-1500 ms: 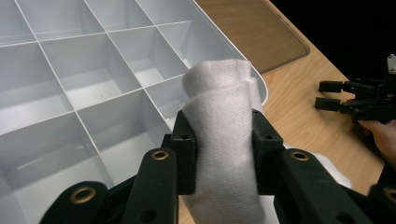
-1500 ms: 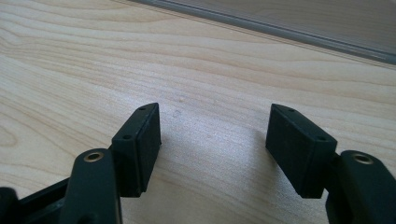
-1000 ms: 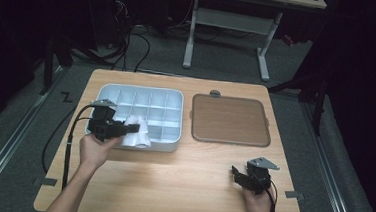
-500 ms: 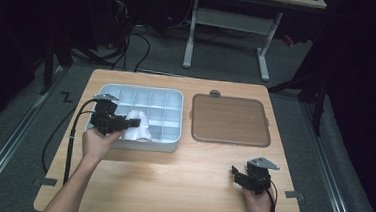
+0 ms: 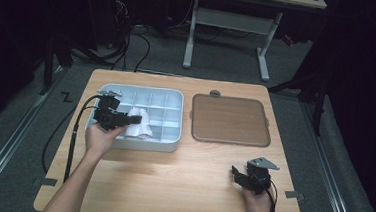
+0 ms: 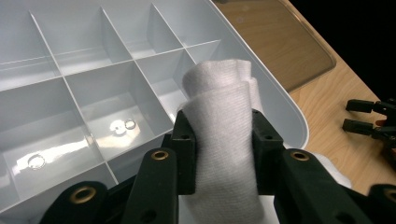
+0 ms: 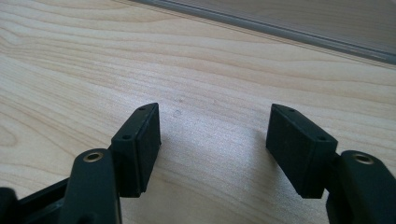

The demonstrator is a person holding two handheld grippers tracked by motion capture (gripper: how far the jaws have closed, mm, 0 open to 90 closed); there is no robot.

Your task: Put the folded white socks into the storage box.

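Note:
A rolled white cloth point(image 6: 224, 140) is clamped between the two black jaws of my left gripper point(image 6: 223, 135), which is shut on it. In the high view the left gripper point(image 5: 125, 119) holds the white cloth point(image 5: 138, 123) over the near compartments of a pale grey divided tray point(image 5: 171, 144). The tray's compartments point(image 6: 93, 88) look bare. My right gripper point(image 7: 214, 140) rests low over the wooden tabletop, open, with nothing between its jaws. The high view shows that right gripper point(image 5: 237, 175) at the near right of the table.
A brown flat tray point(image 5: 229, 120) lies to the right of the divided tray, with a small grey round knob point(image 5: 215, 93) behind it. Bare wooden tabletop point(image 5: 171, 180) spreads between the two hands. A cable point(image 5: 73, 138) trails from the left gripper off the table's left edge.
My left gripper has carried the white cloth a little left and toward the tray's near side. The right gripper has stayed where it was.

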